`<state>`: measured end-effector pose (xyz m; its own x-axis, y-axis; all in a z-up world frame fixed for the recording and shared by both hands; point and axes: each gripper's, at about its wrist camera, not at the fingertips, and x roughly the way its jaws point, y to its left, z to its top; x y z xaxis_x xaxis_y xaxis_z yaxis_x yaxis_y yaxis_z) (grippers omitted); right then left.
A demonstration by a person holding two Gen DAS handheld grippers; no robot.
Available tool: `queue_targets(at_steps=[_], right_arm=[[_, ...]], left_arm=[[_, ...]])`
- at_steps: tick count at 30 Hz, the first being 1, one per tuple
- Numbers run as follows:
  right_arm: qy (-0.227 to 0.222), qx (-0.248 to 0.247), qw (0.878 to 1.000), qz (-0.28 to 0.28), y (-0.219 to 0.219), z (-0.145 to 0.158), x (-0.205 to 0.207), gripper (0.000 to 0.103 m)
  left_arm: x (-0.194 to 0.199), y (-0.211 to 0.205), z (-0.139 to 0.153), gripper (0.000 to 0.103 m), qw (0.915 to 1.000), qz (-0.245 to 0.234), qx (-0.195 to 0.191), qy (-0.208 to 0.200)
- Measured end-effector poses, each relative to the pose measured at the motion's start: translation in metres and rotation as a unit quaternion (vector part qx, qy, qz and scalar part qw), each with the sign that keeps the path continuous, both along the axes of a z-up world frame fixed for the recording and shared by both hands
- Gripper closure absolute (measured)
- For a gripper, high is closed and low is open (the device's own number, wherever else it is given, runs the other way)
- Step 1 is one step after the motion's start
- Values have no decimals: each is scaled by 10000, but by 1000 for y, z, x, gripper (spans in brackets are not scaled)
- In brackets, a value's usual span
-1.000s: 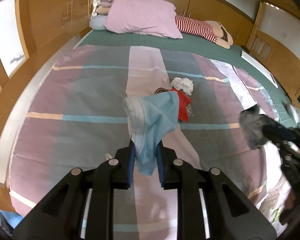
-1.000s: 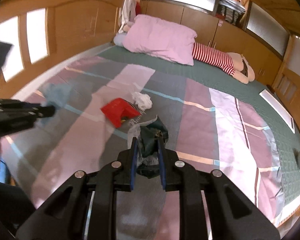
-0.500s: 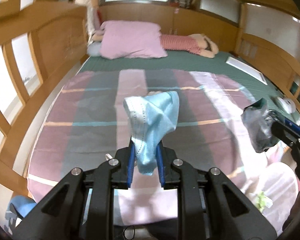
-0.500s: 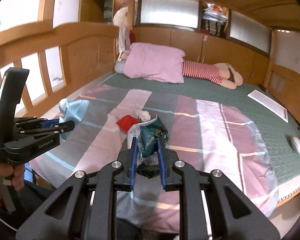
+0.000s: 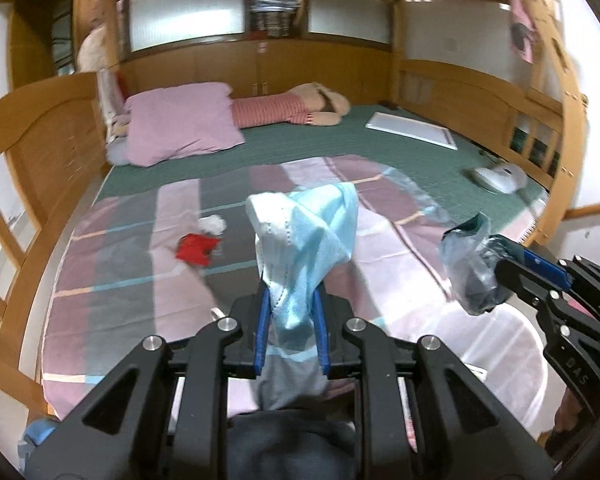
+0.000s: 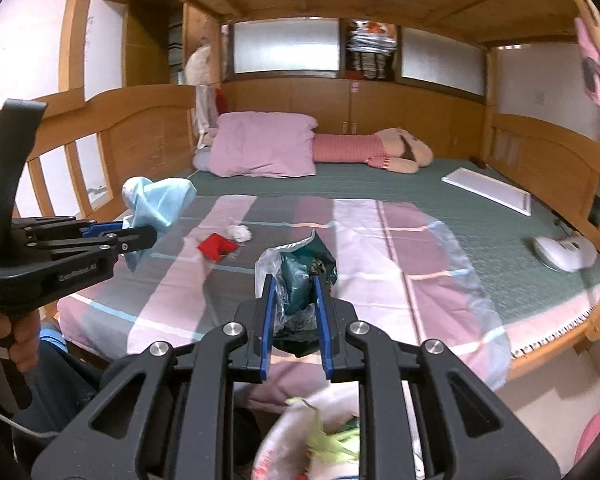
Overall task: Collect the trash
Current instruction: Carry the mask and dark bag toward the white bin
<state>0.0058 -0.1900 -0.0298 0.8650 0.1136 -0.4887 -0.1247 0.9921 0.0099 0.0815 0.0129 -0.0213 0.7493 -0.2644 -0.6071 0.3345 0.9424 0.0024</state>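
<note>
Fingers: left gripper (image 5: 291,328) was clamped on a blue face mask (image 5: 308,236); right gripper (image 6: 296,320) was pinched tight on a crumpled plastic wrapper (image 6: 296,280).
Held trash: mask stood up out of the left jaws, draping forward; wrapper bulged between and above the right pads.
Done: two pieces were off the bed, neither yet dropped.
Bin bag: white bag (image 6: 300,440) with scraps sat just below the right gripper.
Left: red scrap (image 5: 195,249) and white tissue wad (image 5: 212,224) lay together on the striped blanket (image 5: 132,280), well apart from both grippers.
</note>
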Motion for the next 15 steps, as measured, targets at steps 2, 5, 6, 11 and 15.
queue_targets(at_steps=[2,5,6,11,15], right_arm=[[-4,-13,9999,-112,-10,-2,-9,83],[70,-19,9996,-267,-27,-7,-19,83],[119,-14,9994,-333,-34,-10,-23,83],[329,-66,9979,-550,-60,-22,-36,83],[542,-67,9959,-727,-81,-34,-46,83]], left_arm=[[-9,-11,2,83,9999,-107,25,-17],[-21,-28,5,83,9996,-278,81,-49],[-25,-33,5,83,9994,-336,94,-52],[-36,-56,7,83,9979,-634,150,-18],[-38,-75,1,83,9952,-952,175,142]])
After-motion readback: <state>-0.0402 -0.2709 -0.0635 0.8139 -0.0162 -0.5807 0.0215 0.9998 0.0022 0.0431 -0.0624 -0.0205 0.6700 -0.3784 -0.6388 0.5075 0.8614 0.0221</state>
